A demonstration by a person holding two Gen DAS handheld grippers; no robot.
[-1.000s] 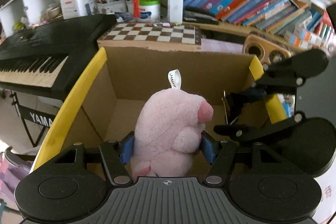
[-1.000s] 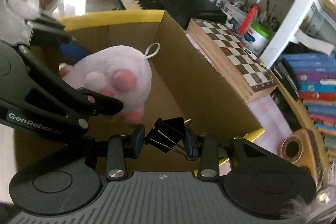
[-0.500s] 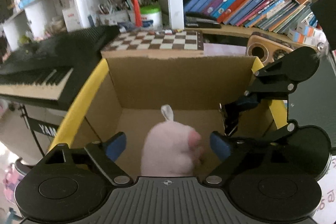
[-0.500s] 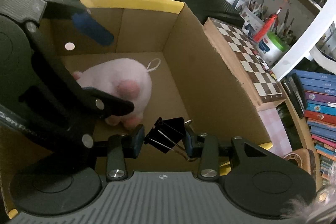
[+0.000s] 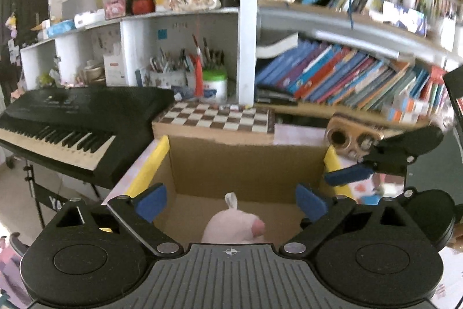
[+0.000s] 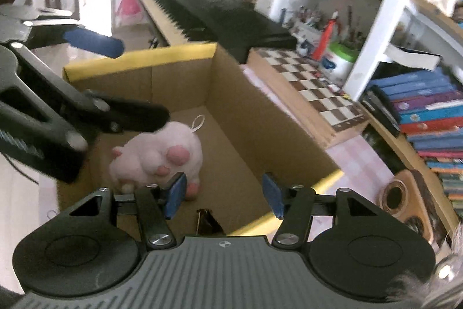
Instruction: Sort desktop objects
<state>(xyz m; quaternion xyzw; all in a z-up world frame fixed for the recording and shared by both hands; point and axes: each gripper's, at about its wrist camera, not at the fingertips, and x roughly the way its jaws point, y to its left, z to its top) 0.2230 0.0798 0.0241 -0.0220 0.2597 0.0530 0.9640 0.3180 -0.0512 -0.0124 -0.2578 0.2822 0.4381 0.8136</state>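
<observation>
A pink plush toy (image 5: 234,228) lies on the floor of an open cardboard box (image 5: 246,161) with yellow rim tape; it also shows in the right wrist view (image 6: 162,155). My left gripper (image 5: 231,200) is open and empty above the box. My right gripper (image 6: 222,191) is open and empty over the box's near corner. A black binder clip (image 6: 207,223) lies on the box floor just below the right gripper. The box shows in the right wrist view too (image 6: 260,129).
A chessboard box (image 5: 217,120) sits behind the cardboard box. A black keyboard piano (image 5: 72,118) stands at the left. Shelves with books (image 5: 347,77) and a pen holder (image 5: 214,86) rise behind. A wooden speaker (image 5: 353,138) stands at the right.
My left gripper opened, dropped the plush toy into the box, and rose. My right gripper opened and let go of the binder clip, which fell into the box.
</observation>
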